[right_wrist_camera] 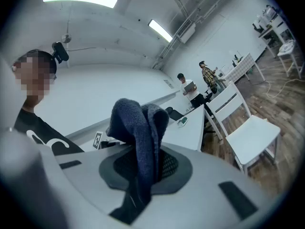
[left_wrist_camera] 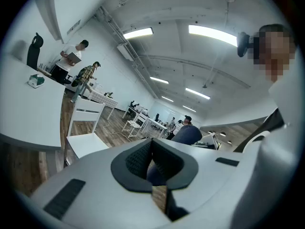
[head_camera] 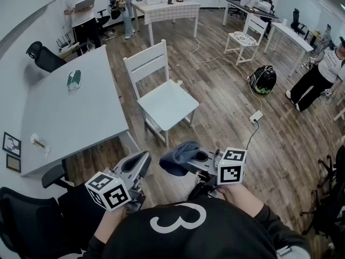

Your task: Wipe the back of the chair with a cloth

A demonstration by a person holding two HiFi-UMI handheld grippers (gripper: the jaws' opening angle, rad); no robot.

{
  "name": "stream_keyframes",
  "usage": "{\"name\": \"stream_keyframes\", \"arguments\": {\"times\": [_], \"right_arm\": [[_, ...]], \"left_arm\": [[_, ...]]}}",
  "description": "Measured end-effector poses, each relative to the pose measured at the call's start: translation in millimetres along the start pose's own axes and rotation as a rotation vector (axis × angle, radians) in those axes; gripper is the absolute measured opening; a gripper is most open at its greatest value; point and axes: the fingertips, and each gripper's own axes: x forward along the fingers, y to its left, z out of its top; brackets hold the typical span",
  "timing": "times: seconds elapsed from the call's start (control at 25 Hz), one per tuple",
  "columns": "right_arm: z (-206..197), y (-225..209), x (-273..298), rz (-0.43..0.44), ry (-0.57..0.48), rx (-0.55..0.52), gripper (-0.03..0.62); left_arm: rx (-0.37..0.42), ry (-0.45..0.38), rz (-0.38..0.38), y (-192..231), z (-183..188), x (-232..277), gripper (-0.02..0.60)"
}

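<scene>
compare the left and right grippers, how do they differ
The right gripper is shut on the cloth; the left gripper is shut on nothing. In the head view the left gripper sits lower in the frame than the right gripper. Both are held short of the chair.

Cloth [right_wrist_camera: 137, 128]: dark blue, nubbly woven pile, matt. Chair [head_camera: 167, 104]: smooth white painted finish. Floor [head_camera: 226, 109]: brown wood planks, slight sheen.

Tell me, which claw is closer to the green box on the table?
Left. The left gripper is beside the table that carries the green box; the right gripper, holding the cloth, is farther right, facing the white chair.
</scene>
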Motion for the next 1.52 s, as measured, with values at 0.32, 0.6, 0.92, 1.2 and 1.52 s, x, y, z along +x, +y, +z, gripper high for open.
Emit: {"name": "stream_keyframes", "arguments": {"times": [0.32, 0.6, 0.92, 1.2, 1.52], "right_arm": [[1.1, -9.3, -9.9, -0.013, -0.014, 0.005, 0.051], [4.8, -36.3, -25.8, 0.003, -0.034, 0.081, 0.051], [35.1, -127.8, -71.1, -0.09, -0.067, 0.163, 0.051], [85.0, -215.3, -107.9, -0.122, -0.102, 0.211, 0.051], [123.6, -291.9, -129.7, -0.109, -0.031, 0.197, 0.051]], "left_arm": [[-0.005, 0.012, 0.001, -1.2, -6.7, 10.0, 0.014], [-0.041, 0.051, -0.004, 7.4, -17.6, 45.7, 0.014], [-0.09, 0.107, -0.022, 22.9, -24.1, 144.1, 0.014], [-0.096, 0.138, -0.012, 34.8, -8.4, 243.9, 0.014], [-0.082, 0.122, 0.042, 43.6, 12.0, 322.4, 0.014]]}}
